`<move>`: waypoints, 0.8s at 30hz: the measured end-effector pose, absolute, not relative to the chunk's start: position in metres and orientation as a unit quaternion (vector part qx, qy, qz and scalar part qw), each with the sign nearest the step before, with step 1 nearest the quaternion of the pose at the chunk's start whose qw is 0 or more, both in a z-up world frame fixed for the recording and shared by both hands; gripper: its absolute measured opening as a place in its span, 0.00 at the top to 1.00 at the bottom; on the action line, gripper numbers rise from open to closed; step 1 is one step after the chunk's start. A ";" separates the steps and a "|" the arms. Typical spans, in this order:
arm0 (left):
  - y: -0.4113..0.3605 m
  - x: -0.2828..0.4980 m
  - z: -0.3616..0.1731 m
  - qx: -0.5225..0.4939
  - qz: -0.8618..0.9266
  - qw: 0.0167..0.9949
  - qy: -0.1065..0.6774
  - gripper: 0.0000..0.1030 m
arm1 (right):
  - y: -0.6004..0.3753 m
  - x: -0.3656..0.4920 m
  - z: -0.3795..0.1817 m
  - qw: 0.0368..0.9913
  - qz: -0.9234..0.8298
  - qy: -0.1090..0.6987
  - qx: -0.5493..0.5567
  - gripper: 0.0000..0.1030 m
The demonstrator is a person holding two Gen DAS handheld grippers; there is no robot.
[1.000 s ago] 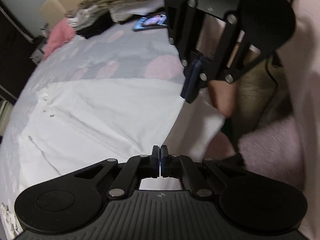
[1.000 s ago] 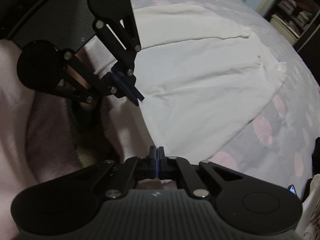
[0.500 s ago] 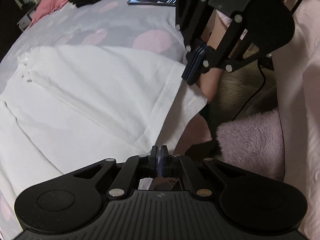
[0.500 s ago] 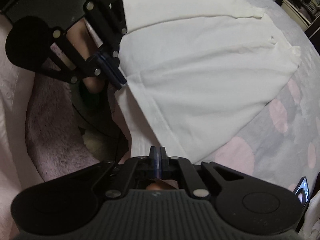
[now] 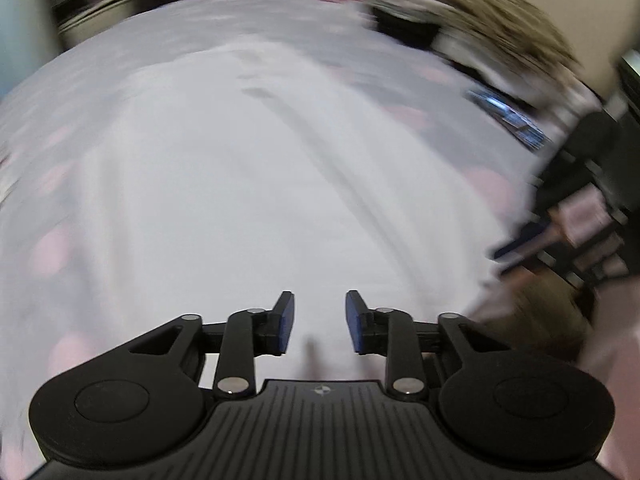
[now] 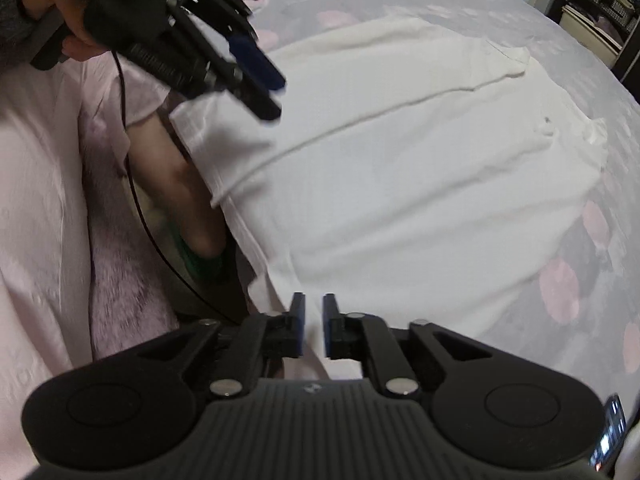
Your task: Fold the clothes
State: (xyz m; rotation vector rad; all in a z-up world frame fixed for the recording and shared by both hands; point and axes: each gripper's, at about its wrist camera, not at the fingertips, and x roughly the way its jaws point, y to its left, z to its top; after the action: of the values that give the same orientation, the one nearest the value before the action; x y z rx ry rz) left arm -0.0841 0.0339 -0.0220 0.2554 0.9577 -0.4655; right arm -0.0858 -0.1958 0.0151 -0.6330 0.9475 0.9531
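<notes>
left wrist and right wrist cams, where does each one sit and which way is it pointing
Left wrist: sits on the left gripper, jaws open, looking forward over the white garment on the bed; the right gripper shows blurred at right.
Right wrist: sits on the right gripper, jaws open a little, looking across the same garment; the left gripper, the hand holding it and a leg show at left.
Shared: the garment, the spotted bedsheet.

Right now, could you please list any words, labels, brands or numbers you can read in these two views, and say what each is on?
No text can be read.
Left tool: a small round emblem on its body, no letters legible.
Right tool: a small pale mark on its body, too blurred to read.
Printed item on the bed: motion-blurred, unreadable.
White garment: no print or label visible.
</notes>
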 end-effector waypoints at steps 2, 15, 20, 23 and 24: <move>0.062 -0.081 -0.019 0.093 -0.170 0.868 0.457 0.65 | -0.189 -0.083 0.020 0.732 0.446 0.430 -0.284 0.78; 0.145 -0.081 -0.066 -0.078 -0.080 0.833 0.541 0.59 | -0.135 -0.067 0.020 0.697 0.502 0.406 -0.312 0.73; 0.146 -0.083 -0.077 -0.080 -0.089 0.822 0.557 0.65 | -0.125 -0.063 0.017 0.698 0.503 0.405 -0.310 0.72; 0.148 -0.086 -0.078 -0.091 -0.094 0.819 0.559 0.73 | -0.125 -0.062 0.019 0.696 0.505 0.405 -0.310 0.70; 0.150 -0.086 -0.078 -0.097 -0.097 0.819 0.558 0.81 | -0.125 -0.062 0.019 0.696 0.505 0.405 -0.310 0.69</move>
State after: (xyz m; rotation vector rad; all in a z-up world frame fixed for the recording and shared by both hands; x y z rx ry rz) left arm -0.0859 0.1496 -0.0777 -0.2063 1.1882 -0.2071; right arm -0.0624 -0.1248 0.0190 -0.6916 0.9044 1.1275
